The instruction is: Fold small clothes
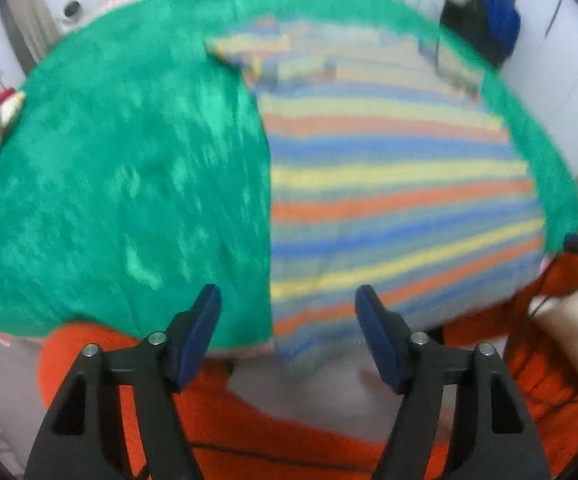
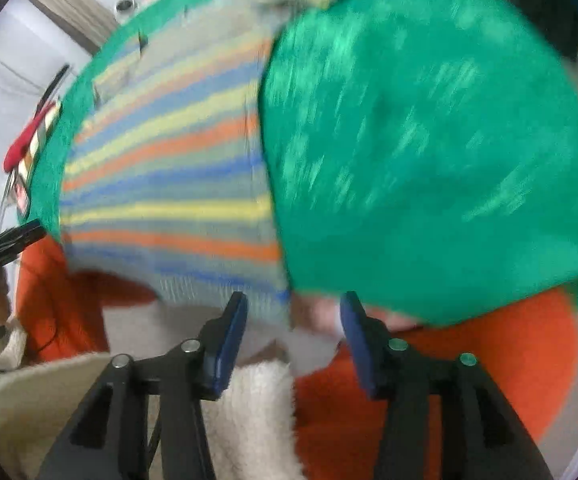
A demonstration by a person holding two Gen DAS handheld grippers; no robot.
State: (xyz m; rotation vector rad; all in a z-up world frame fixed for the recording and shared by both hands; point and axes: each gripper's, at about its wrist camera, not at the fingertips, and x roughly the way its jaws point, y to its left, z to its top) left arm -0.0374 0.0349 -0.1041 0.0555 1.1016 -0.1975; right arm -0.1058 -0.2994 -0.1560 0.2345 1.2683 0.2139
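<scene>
Both tools (image 1: 288, 334) (image 2: 293, 338) open above striped garment (image 1: 389, 184)

Striped garment (image 2: 169, 184) flat on green towel (image 2: 429, 160), open empty right tool (image 2: 293, 340) above.

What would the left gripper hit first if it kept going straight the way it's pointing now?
Most likely the striped garment, near its left folded edge where it lies on the green cloth. The left gripper is open and empty; blur makes depth uncertain.
</scene>
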